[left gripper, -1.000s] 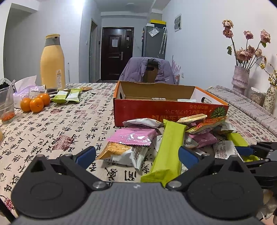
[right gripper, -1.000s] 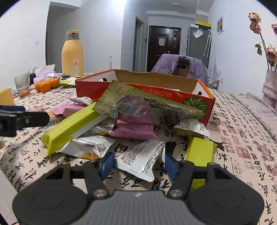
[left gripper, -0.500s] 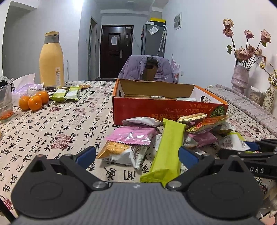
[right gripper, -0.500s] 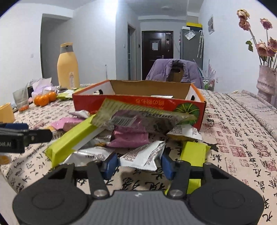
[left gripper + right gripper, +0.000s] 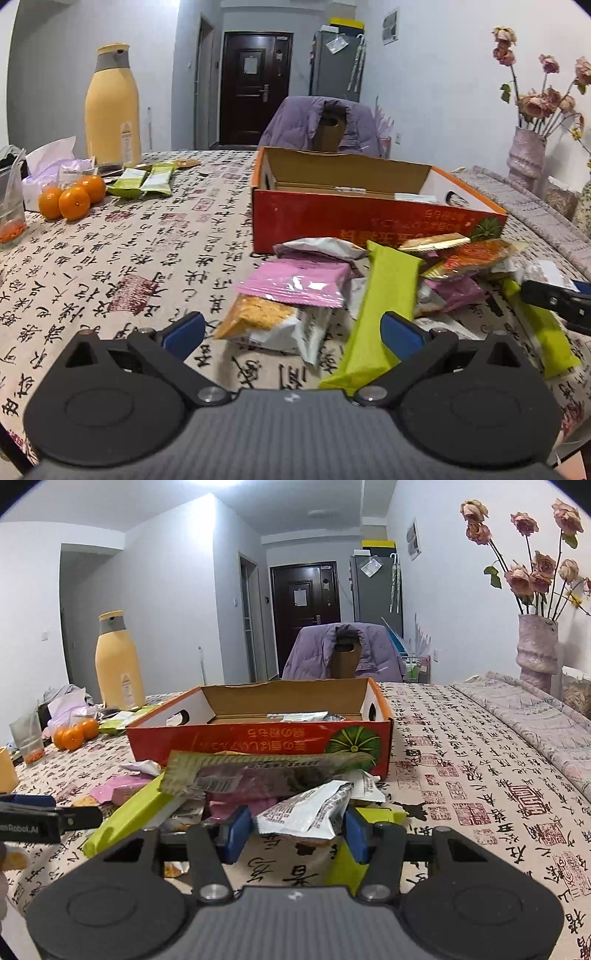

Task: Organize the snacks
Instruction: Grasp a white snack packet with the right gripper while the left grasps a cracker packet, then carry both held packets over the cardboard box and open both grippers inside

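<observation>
Now white packet [image 5: 306,810] between right gripper [image 5: 298,829] pads.

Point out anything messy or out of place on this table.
Snack packets lie heaped crisscross in front of the orange box instead of inside it; a long green bar leans across the pile.

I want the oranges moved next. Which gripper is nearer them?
Left. The left gripper sits on the oranges' side of the snack pile; the right gripper is beyond it.
</observation>
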